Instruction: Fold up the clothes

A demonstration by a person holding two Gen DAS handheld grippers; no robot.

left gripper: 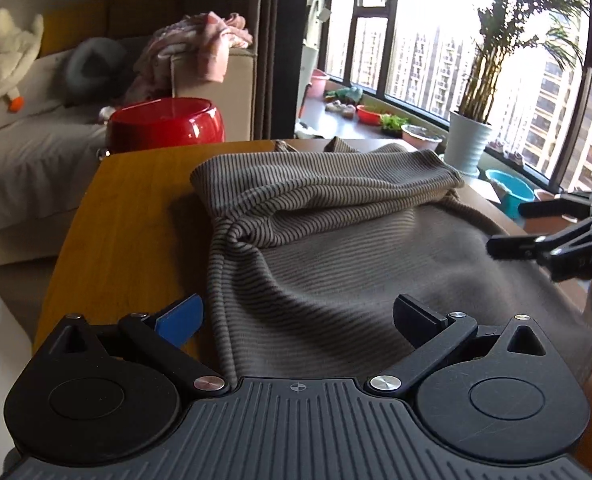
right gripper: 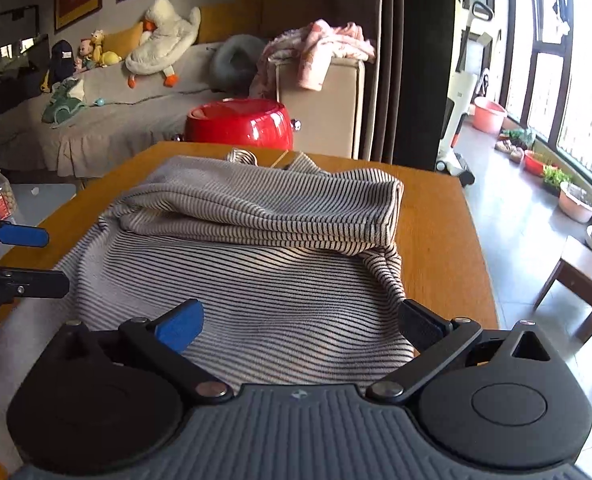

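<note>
Right below us, our left gripper [left gripper: 298, 318] and right gripper [right gripper: 300, 322] are both spread wide, pinching nothing. Between them lies the striped shirt [right gripper: 255, 280] on the wooden table [right gripper: 436, 232], its far part folded over near the far edge.

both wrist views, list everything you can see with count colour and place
striped garment: 1, beige with dark stripes, on the table, far part folded over
table: 1, orange-brown wood, under the garment
red stool: 1, glossy red, beyond the table's far edge
sofa: 1, grey cover, against the wall
goose plush: 1, white, on the sofa
pink blanket: 1, on the sofa arm
potted palm: 1, white pot, by the window
left gripper: open, above the garment's near-left edge
right gripper: open, above its near-right edge
</note>
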